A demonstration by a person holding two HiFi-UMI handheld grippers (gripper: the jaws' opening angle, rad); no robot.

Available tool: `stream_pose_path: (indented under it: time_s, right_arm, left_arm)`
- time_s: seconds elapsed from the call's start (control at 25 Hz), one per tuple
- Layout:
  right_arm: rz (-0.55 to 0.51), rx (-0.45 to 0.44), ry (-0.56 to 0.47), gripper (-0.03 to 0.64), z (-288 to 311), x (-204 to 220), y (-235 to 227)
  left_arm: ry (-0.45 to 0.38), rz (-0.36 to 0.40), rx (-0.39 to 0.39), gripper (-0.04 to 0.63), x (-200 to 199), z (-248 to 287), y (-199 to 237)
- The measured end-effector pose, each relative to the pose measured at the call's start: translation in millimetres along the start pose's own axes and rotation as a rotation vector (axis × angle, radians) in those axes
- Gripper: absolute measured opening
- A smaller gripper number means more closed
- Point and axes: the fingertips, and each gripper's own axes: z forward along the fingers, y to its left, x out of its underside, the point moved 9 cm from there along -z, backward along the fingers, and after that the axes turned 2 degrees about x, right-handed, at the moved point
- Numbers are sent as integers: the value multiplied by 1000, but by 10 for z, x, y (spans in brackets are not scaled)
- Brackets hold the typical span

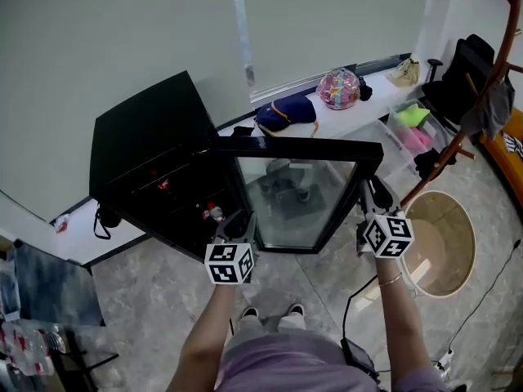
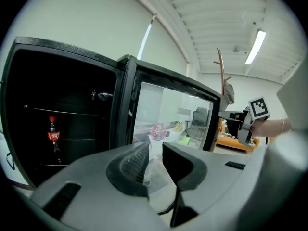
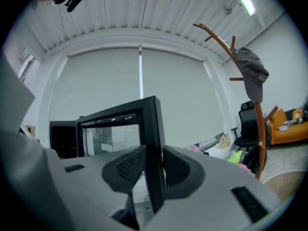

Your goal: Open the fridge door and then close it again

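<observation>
Your left gripper (image 2: 155, 153) is empty. Its jaws are a little apart, with only the glass showing through the gap. It sits in front of the hinge-side edge of the fridge door (image 1: 298, 194), and I see no contact with the door.

Your right gripper (image 3: 153, 162) is clamped on the door's free vertical edge. The black frame runs straight up between the two ribbed pads, and both pads sit against it. In the head view that hand is at the right edge of the door, below its top corner.

The door is swung well out from the fridge (image 1: 147, 137), roughly square to the cabinet front, with the glass panel facing you. The dark interior is exposed, with a cola bottle (image 2: 54, 134) on a shelf inside.

Beyond that, a blue bag (image 1: 286, 111) and a colourful round bag (image 1: 339, 88) sit on the window ledge behind the fridge. A coat rack (image 1: 482, 96) stands off to the right.

Progress: the opening half looks done, or all but done, since the door is already wide. The closing half is still to do, so call it about midway. My read is that the next step is to swing the free edge back to the cabinet with the right gripper. That grip looks enough on its own, and the left has no job visible here. Watch that the left stays out of the hinge-side gap as the door comes round.
</observation>
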Motion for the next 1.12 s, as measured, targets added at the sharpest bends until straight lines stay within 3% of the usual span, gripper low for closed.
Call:
stream_pose_path:
  time_s: [0.4, 0.84, 1.12]
  right_arm:
    - [53, -31, 3, 106, -211, 95, -91]
    - [60, -24, 15, 114, -487, 133, -184]
    - [52, -64, 30, 145, -434, 95, -235]
  left_arm:
    - [-18, -4, -73, 78, 50, -181, -82]
    - [-30, 0, -51, 72, 18, -97, -192]
    - [-22, 11, -23, 71, -2, 29, -276]
